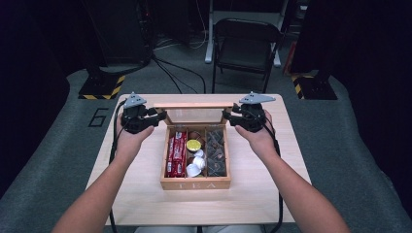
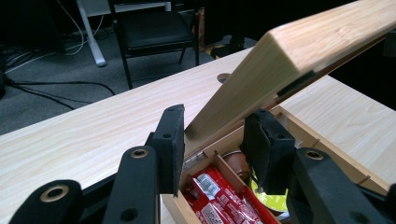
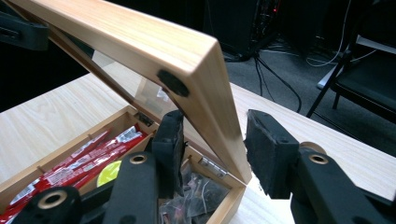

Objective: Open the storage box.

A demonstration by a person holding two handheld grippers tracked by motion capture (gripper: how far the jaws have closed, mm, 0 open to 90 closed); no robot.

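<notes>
A wooden tea box (image 1: 195, 183) sits at the middle of the light wood table (image 1: 145, 204), its glass-paned lid (image 1: 193, 105) raised to a steep tilt on the rear hinges. The left gripper (image 1: 156, 118) and the right gripper (image 1: 228, 118) flank the lid at its two side edges. In the left gripper view the jaws straddle the lid's side rail (image 2: 243, 88), one pad touching it and the other just beside it; the grip looks narrow but not clearly clamped. In the right gripper view the lid's corner (image 3: 210, 93) stands between the jaws, with a visible gap on the outer side, so that claw is not pinching. Inside lie red packets (image 1: 177, 154), a yellow-topped cup (image 1: 194, 144), white capsules (image 1: 195, 165) and dark tea bags (image 1: 216, 151). Whether the lid is being opened or shut cannot be told; by judgement it is about midway through its swing.
</notes>
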